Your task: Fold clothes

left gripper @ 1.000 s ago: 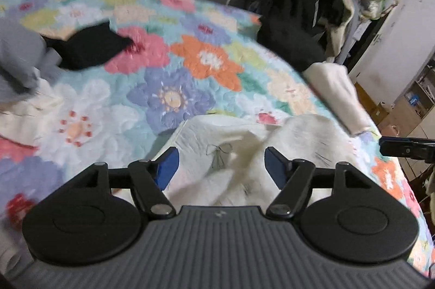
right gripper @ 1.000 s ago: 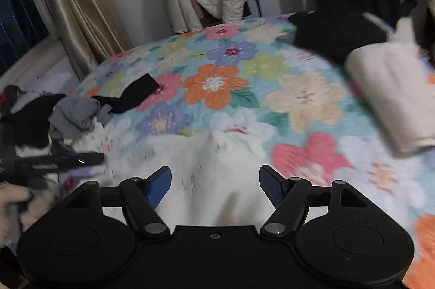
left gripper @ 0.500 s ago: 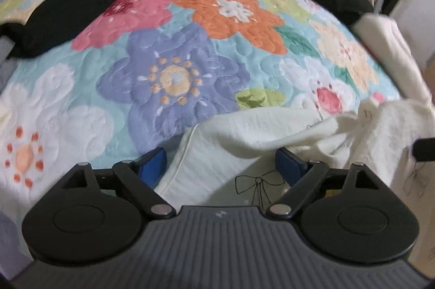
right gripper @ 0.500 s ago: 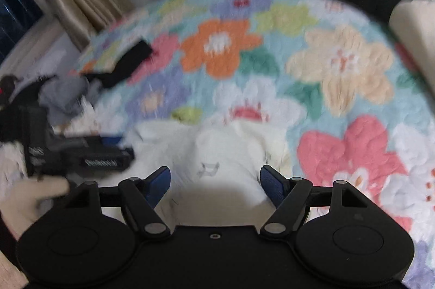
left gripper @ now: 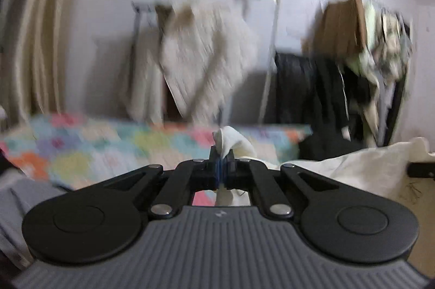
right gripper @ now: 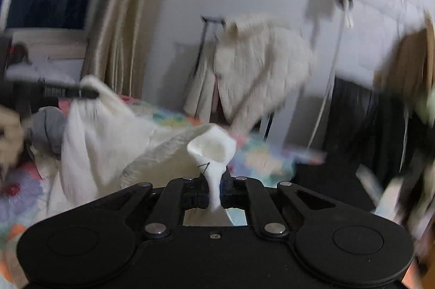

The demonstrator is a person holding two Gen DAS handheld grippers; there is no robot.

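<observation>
Both claws, spread over bed half second ago, now pinch cream garment: left claw (left gripper: pixel 222 168), right claw (right gripper: pixel 214 191). Garment (right gripper: pixel 108 131) lifted above floral quilt (left gripper: pixel 89 145); ready for spreading.

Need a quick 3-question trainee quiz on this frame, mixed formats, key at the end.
1. True or false: the left gripper is open.
2. What does the right gripper pinch? A) grey garment B) white garment C) black sock
3. Fill in: the white garment hangs between the two grippers above the floral ____.

Key: 1 false, its fingers are shut on white cloth. 2 B. 3 quilt.
</observation>
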